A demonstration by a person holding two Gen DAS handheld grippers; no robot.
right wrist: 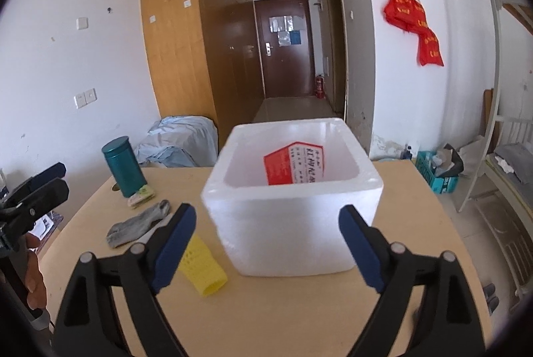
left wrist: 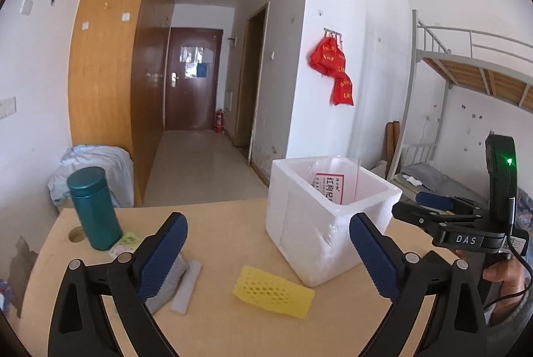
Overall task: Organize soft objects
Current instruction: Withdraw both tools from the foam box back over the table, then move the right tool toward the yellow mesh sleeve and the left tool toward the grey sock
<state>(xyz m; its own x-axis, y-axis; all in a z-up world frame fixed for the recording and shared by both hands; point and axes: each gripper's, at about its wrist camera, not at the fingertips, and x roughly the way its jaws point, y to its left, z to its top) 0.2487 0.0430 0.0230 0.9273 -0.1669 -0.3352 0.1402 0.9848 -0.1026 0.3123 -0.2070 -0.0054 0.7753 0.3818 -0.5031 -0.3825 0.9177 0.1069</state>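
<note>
A white foam box (left wrist: 319, 217) (right wrist: 293, 190) stands on the wooden table (left wrist: 216, 323) (right wrist: 299, 317), with a bag bearing a red label (right wrist: 294, 167) inside. A yellow foam net sleeve (left wrist: 273, 292) (right wrist: 201, 267) lies in front of the box. A grey sock (right wrist: 138, 223) (left wrist: 165, 287) and a white foam strip (left wrist: 186, 287) lie to the left. My left gripper (left wrist: 269, 253) is open above the yellow sleeve. My right gripper (right wrist: 266, 247) is open in front of the box; it also shows in the left wrist view (left wrist: 433, 207).
A teal canister (left wrist: 93, 207) (right wrist: 124, 167) stands at the table's far left by a small packet (right wrist: 141, 195) and a round hole (left wrist: 78, 233). A covered bundle (right wrist: 180, 140) sits behind the table. A bunk bed (left wrist: 466, 90) is on the right.
</note>
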